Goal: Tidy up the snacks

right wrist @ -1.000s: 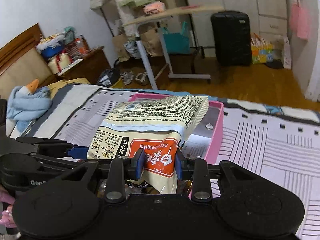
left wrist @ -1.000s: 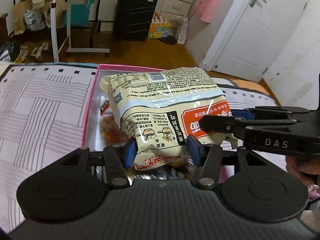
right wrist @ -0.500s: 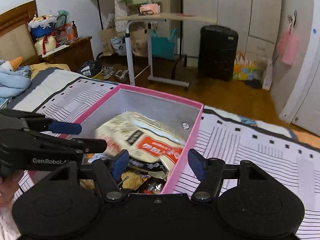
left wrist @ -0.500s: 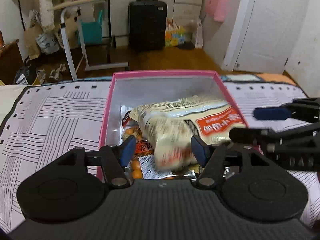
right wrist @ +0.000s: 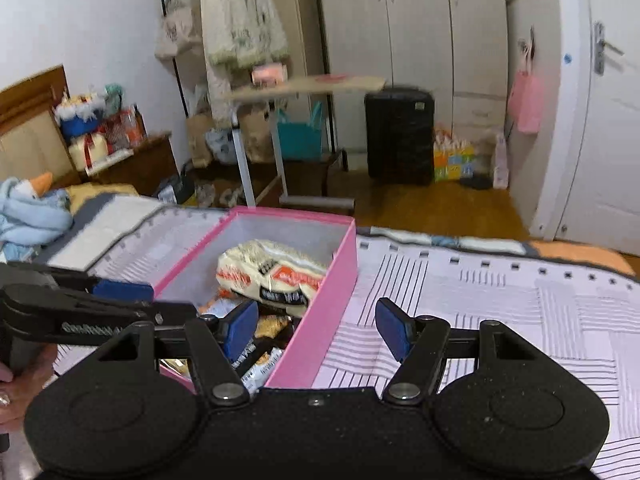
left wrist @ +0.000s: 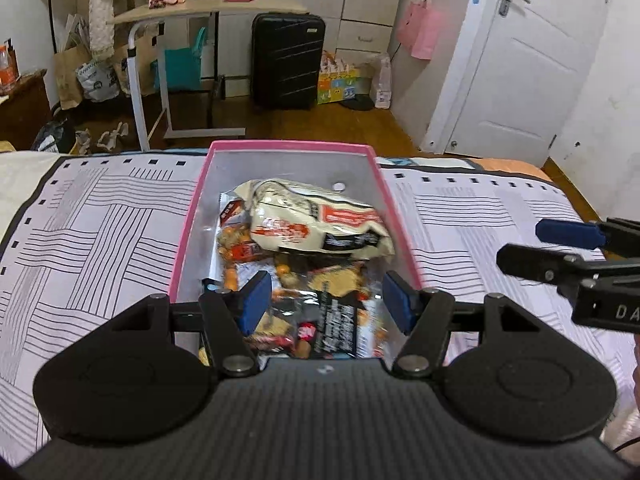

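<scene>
A pink box [left wrist: 192, 216] with a silver inside sits on the striped bedspread. A cream snack bag [left wrist: 316, 220] with a red label lies inside it on top of several smaller snack packets [left wrist: 332, 312]. The box [right wrist: 336, 280] and bag [right wrist: 272, 272] also show in the right wrist view. My left gripper [left wrist: 326, 300] is open and empty above the box's near end. My right gripper [right wrist: 316, 326] is open and empty over the box's right wall; it shows at the right of the left wrist view [left wrist: 560, 248]. The left gripper shows at the left of the right wrist view [right wrist: 100, 304].
The striped bedspread [left wrist: 100, 240] spreads on both sides of the box. Beyond the bed are a rolling side table [left wrist: 200, 12], a black suitcase [left wrist: 286, 66], a white door [left wrist: 532, 60] and a wooden floor. A blue cloth [right wrist: 28, 212] lies at the far left.
Both grippers held the cream bag upright over the box, then opened and let it go. The bag dropped flat into the box, and both grippers drew back and up.
</scene>
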Available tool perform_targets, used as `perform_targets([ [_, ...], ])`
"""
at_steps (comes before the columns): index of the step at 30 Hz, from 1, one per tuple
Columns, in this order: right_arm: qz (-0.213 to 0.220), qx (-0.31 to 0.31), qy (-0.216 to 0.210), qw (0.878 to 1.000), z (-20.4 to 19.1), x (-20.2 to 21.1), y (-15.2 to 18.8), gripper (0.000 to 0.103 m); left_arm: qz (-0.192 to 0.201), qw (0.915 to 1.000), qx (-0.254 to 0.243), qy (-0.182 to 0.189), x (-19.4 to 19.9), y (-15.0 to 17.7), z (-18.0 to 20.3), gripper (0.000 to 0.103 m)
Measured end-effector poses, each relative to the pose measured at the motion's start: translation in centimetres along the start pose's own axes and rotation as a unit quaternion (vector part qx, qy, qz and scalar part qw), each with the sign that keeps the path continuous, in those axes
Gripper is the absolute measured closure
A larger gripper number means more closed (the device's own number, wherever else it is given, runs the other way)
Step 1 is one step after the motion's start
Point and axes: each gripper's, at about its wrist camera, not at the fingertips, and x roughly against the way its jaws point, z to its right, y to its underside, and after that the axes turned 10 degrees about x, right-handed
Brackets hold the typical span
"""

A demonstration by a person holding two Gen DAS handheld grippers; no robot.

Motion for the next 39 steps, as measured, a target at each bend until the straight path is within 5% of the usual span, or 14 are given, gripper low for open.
perform_targets([
  [6, 0.036, 0.001, 0.008, 0.999, -0.1, 4.8, -0.3, 0.033, 0.015, 0.9997, -0.021, 0.004, 4.2, 0.5, 3.1, 0.040],
  [11, 0.018, -0.016, 0.046, 0.999, 0.7, 6.8, 0.8, 0.033, 0.037, 0.9985, -0.037, 0.017, 7.8, 1.3, 5.6, 0.033],
  [25, -0.016, -0.065, 0.112, 0.991, 2.6, 10.5, 5.5, 0.029, 0.075, 0.9927, -0.090, -0.028, 11.1, 5.9, 10.1, 0.014],
  [36, -0.034, -0.069, 0.158, 0.984, 2.1, 11.4, 6.9, 0.002, 0.070, 0.9946, -0.073, -0.021, 11.5, 7.9, 11.0, 0.003],
  [39, -0.062, -0.072, 0.174, 0.980, 2.0, 11.1, 6.7, 0.001, 0.071, 0.9954, -0.061, -0.018, 11.6, 8.1, 11.0, 0.000],
])
